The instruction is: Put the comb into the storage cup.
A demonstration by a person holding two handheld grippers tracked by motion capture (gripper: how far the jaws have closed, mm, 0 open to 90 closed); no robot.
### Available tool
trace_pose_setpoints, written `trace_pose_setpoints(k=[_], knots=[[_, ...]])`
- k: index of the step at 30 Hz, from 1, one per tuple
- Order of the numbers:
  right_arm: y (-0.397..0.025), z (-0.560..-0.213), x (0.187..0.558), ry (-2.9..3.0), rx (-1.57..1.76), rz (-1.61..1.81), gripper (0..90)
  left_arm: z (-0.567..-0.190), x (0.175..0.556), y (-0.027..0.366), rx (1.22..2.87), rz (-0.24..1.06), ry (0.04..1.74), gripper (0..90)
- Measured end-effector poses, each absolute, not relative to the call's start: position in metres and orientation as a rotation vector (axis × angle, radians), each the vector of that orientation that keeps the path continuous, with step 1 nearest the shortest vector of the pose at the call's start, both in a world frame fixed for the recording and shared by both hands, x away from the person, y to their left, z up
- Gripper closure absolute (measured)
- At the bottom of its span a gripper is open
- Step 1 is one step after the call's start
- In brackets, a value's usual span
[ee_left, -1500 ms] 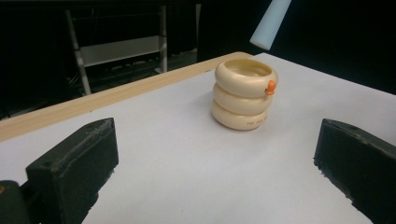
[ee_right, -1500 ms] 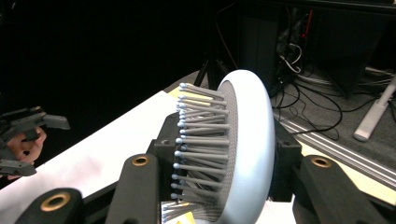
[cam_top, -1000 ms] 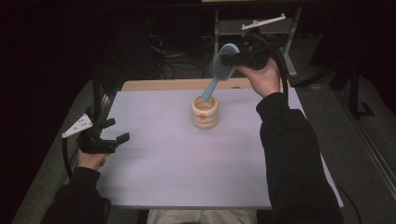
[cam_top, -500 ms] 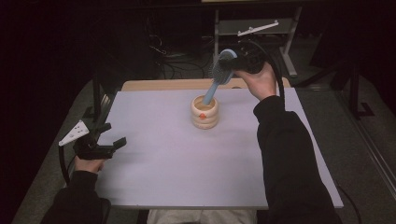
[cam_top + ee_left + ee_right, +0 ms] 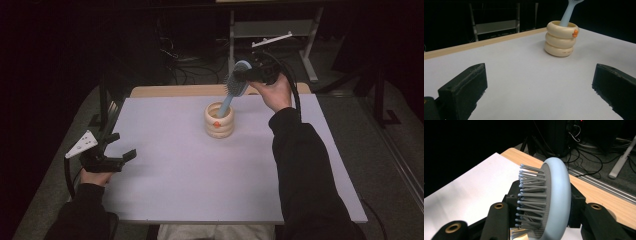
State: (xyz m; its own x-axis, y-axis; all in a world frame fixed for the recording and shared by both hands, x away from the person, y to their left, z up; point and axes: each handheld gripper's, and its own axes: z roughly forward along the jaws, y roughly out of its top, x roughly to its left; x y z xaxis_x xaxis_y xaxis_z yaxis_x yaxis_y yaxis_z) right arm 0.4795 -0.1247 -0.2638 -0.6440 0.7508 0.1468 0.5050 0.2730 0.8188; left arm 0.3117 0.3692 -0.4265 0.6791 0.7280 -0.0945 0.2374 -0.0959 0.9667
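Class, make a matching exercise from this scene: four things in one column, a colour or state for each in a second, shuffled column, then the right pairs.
1. hairbrush
2. ringed holder
3. left gripper
4. right gripper

a. cream, with an orange spot
b. open, over the table's left edge
c. light blue, handle down in the holder
d. shut on the brush head

Pairs: 1-c, 2-a, 3-b, 4-d

Both arms wear black long sleeves [image 5: 305,170] with ribbed cuffs. The left gripper [image 5: 120,148] is black, with blocky jaws whose inner faces are finely ridged, and carries a grey three-cornered plate [image 5: 83,144] dotted with small holes. A black cable [image 5: 67,175] loops from it. The right gripper [image 5: 245,75] is black too, with brass-coloured bushings on its links, a pale plate [image 5: 272,39] on top and a thick black cable [image 5: 292,87].
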Motion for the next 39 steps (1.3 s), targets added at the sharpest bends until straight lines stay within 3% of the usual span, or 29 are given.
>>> trace_pose_setpoints(k=[39], knots=[[-0.107, -0.315, 0.503, 2.350, 1.269, 1.334, 55.0, -0.422, 0.311, 0.375, 1.643, 0.501, 0.831, 0.0]])
